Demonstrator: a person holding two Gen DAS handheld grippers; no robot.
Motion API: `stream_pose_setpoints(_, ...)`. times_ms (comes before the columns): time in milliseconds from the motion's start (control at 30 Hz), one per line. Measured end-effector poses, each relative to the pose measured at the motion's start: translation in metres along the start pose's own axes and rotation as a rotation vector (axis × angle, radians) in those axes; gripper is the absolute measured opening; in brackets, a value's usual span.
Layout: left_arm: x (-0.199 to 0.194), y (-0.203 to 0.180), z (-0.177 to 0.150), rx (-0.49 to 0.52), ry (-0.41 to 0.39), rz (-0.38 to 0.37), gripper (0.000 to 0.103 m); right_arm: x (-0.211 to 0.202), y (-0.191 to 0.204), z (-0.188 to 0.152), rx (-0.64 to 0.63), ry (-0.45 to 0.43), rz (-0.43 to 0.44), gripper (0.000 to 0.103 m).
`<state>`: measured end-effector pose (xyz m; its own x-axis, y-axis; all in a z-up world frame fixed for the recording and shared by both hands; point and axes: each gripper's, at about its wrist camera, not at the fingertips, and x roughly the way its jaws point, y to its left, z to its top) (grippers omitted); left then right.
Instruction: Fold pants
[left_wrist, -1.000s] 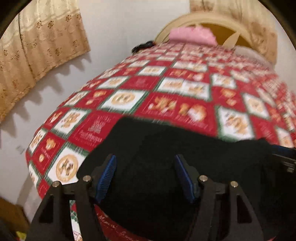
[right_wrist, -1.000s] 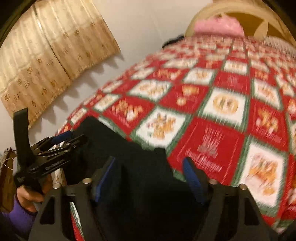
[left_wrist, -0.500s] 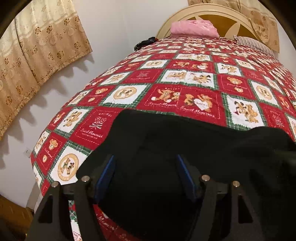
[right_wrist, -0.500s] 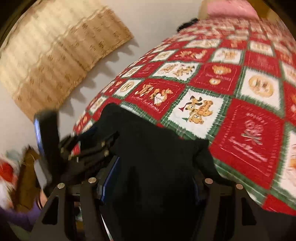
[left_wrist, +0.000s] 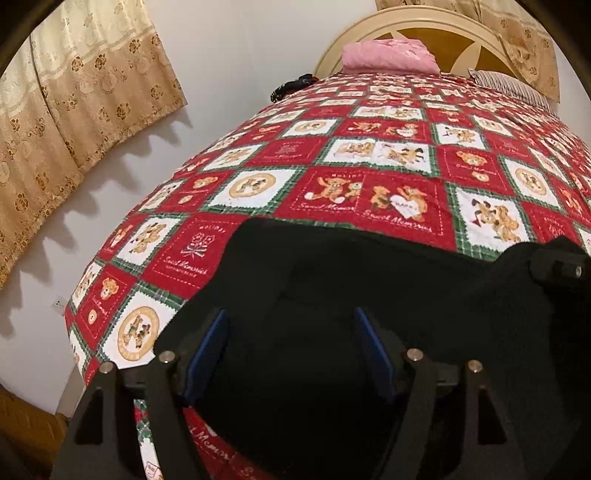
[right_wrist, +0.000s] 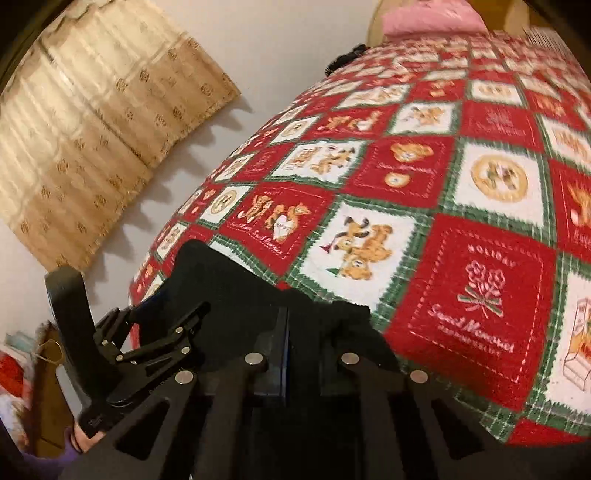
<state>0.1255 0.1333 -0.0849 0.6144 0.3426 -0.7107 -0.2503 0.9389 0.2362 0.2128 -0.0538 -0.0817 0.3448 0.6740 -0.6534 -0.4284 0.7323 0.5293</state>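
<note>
Black pants (left_wrist: 332, 280) lie spread at the near edge of a bed with a red, white and green quilt (left_wrist: 388, 155). My left gripper (left_wrist: 291, 347) hovers over the pants with its blue-padded jaws wide apart and nothing between them. My right gripper (right_wrist: 301, 343) has its jaws drawn close together on a bunched edge of the pants (right_wrist: 343, 317). The left gripper also shows in the right wrist view (right_wrist: 147, 332), at the pants' left end. Part of the right gripper shows at the right edge of the left wrist view (left_wrist: 557, 266).
A pink pillow (left_wrist: 388, 55) and a cream headboard (left_wrist: 436, 22) stand at the far end of the bed. A beige patterned curtain (left_wrist: 74, 85) hangs on the white wall to the left. A dark object (left_wrist: 291, 86) lies at the bed's far left edge.
My right gripper has closed from open onto the edge of the pants and shifted left. The left gripper stays open over the pants, almost unmoved.
</note>
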Motion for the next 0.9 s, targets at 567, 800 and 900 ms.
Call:
stream_pose_setpoints(567,0.004,0.010,-0.003,-0.054,-0.007,-0.022,0.084,-0.068,-0.012,-0.007,0.091,-0.244,-0.153,0.019)
stream_pose_setpoints(800,0.003,0.009,-0.004,-0.056,-0.010,-0.015,0.085,-0.223,-0.113,0.003,0.345,-0.453,-0.707,0.035)
stream_pose_setpoints(900,0.003,0.009,-0.003,-0.058,-0.008,-0.013,0.086,-0.271,-0.173,0.008,0.466,-0.415,-1.003,0.072)
